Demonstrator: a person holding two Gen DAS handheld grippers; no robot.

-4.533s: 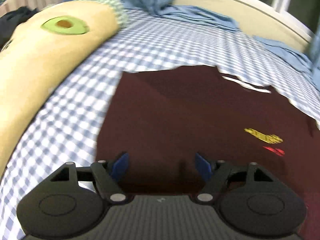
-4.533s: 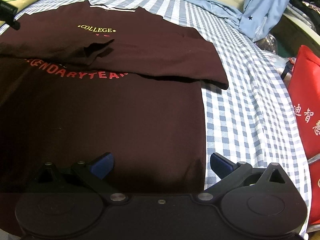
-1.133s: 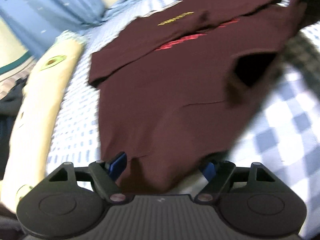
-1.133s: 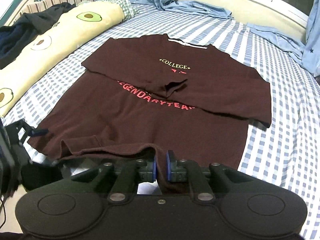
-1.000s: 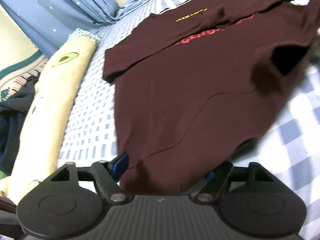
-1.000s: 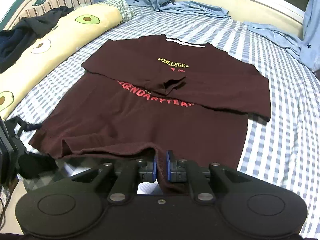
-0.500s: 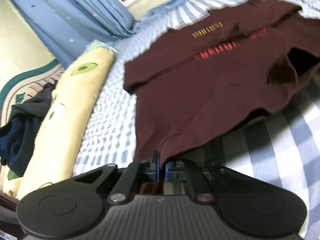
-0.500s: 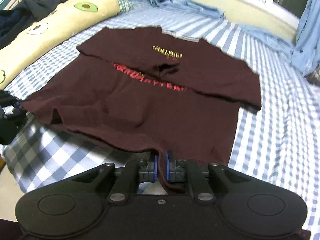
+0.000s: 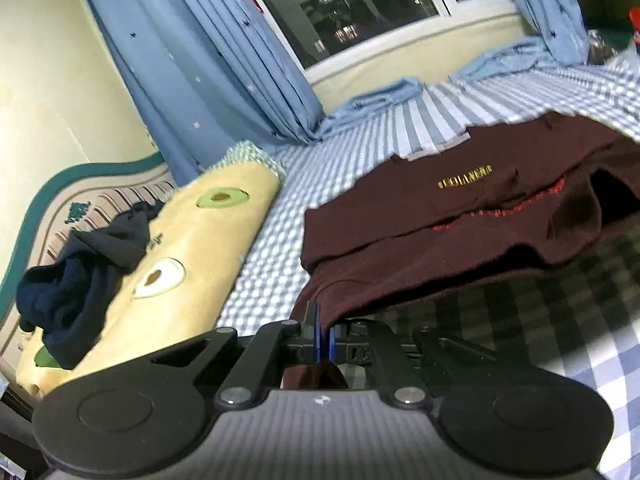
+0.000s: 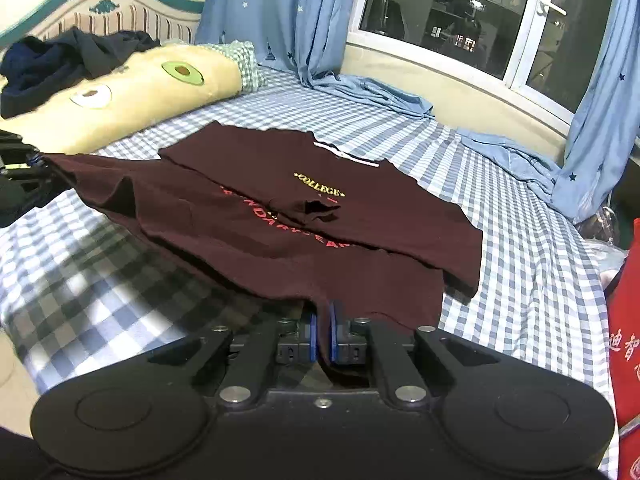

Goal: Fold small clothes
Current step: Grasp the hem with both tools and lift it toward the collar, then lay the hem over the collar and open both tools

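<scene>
Currently both the left gripper (image 9: 323,339) and right gripper (image 10: 322,338) are clamped on the shirt's (image 10: 312,220) hem, raised off the bed (image 10: 532,280); next, carry the hem evenly toward the collar.

Sweatshirt (image 10: 248,216) lies on the bed (image 10: 532,280), its near hem raised off the sheet. Both sleeves lie folded across the chest. My right gripper (image 10: 321,336) sits at the near hem, toward the right corner, its fingers (image 10: 311,338) pinched on the cloth. My left gripper (image 9: 322,338) is at the near left corner of the hem, fingers (image 9: 316,336) likewise closed on the fabric; in the right wrist view it shows at the left edge. Long pillow (image 10: 132,96) lies left of the sweatshirt, along the bed's left side. Heap of clothes (image 10: 60,64) rests on the pillow's near end, against the headboard (image 10: 120,12). Window (image 10: 472,20) stands behind the bed, curtains (image 10: 280,16) on both sides of it, their ends lying on the sheet. A bag (image 10: 624,328) stands right of the bed.
</scene>
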